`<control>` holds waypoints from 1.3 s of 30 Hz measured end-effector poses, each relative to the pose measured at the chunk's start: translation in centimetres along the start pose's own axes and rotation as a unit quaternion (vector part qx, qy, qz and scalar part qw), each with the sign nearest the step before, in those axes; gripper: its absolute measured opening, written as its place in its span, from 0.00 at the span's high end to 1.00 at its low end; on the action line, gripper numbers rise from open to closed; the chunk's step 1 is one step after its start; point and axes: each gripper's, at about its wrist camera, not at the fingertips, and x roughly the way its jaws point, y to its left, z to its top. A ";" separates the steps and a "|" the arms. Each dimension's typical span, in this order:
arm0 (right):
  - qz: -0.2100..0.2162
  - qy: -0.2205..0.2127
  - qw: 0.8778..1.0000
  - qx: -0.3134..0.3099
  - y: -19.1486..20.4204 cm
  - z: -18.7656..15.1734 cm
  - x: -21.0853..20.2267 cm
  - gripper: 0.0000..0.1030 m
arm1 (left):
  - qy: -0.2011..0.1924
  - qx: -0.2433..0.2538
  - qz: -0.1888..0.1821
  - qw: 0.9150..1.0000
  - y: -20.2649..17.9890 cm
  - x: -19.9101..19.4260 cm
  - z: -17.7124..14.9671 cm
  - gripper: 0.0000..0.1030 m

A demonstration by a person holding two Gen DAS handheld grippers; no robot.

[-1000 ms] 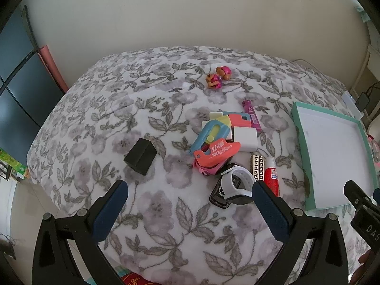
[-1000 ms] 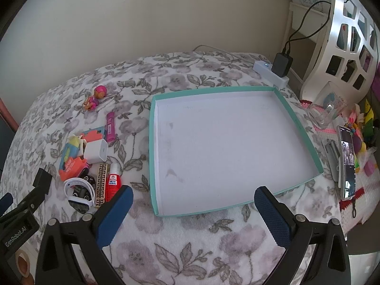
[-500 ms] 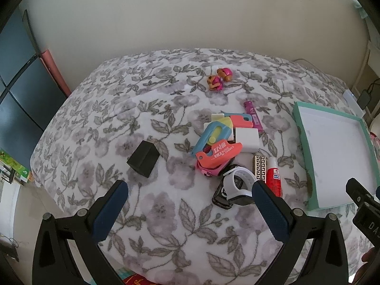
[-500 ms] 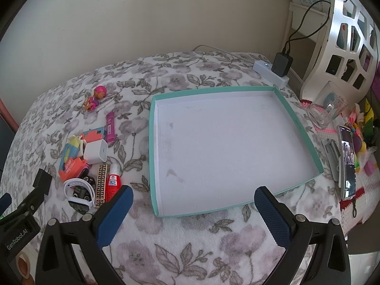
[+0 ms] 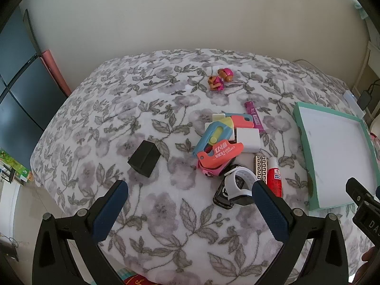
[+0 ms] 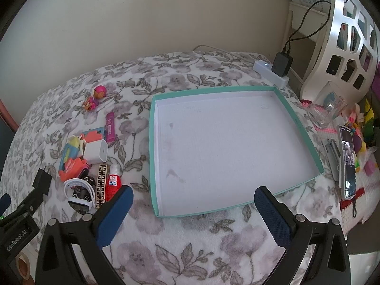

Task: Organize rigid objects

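A pile of small rigid objects lies on the floral blanket: an orange cutter (image 5: pixel 219 154), a blue cutter (image 5: pixel 211 135), a white charger cube (image 5: pixel 247 139), a white watch band (image 5: pixel 237 186), a red glue bottle (image 5: pixel 274 177), a patterned bar (image 5: pixel 260 167) and a magenta tube (image 5: pixel 254 116). A black box (image 5: pixel 144 158) sits apart to the left. A pink toy figure (image 5: pixel 219 78) lies farther back. My left gripper (image 5: pixel 190 197) is open and empty, in front of the pile. My right gripper (image 6: pixel 193 201) is open and empty, over the near edge of the empty teal tray (image 6: pixel 299 123).
A white power strip with a black charger (image 6: pixel 281 65) sits behind the tray. A phone (image 6: pixel 348 159), a clear holder (image 6: pixel 329 111) and toys lie at the right edge. A dark cabinet (image 5: pixel 16 90) stands left of the bed.
The left wrist view has drawn back and risen slightly, so the pile sits a little farther away. The right gripper has barely moved. Both stay open.
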 end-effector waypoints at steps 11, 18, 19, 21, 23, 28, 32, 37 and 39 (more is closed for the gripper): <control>-0.002 0.000 1.000 -0.002 0.0 -0.1 0.1 0.00 | -0.001 -0.002 -0.003 1.000 -0.1 -0.1 -0.1 0.00; -0.002 0.000 1.000 0.002 -0.2 0.0 -0.1 0.00 | -0.002 -0.004 -0.004 1.000 0.0 0.0 0.0 0.00; -0.002 0.000 1.000 0.002 -0.2 0.0 -0.1 0.00 | -0.003 -0.005 -0.005 1.000 -0.1 0.0 0.1 0.00; -0.002 0.000 1.000 0.001 -0.2 0.0 -0.2 0.00 | -0.002 -0.005 -0.006 1.000 0.0 0.0 0.1 0.00; -0.002 0.000 1.000 0.001 -0.2 0.0 -0.2 0.00 | -0.001 -0.007 -0.008 1.000 0.1 0.0 0.2 0.00; -0.004 0.002 1.000 0.000 -0.1 0.0 -0.1 0.00 | 0.004 -0.011 -0.015 1.000 0.2 0.2 0.1 0.00; -0.005 0.006 1.000 -0.007 0.2 0.1 -0.2 0.00 | 0.021 -0.022 -0.035 0.999 0.8 1.1 0.3 0.00; 0.023 0.018 0.999 -0.015 1.4 1.7 -0.3 0.00 | 0.027 -0.016 -0.014 0.999 2.7 2.1 2.2 0.00; 0.046 0.022 0.999 -0.011 2.3 2.7 -0.5 0.00 | 0.027 -0.024 0.000 0.999 4.3 2.3 3.4 0.00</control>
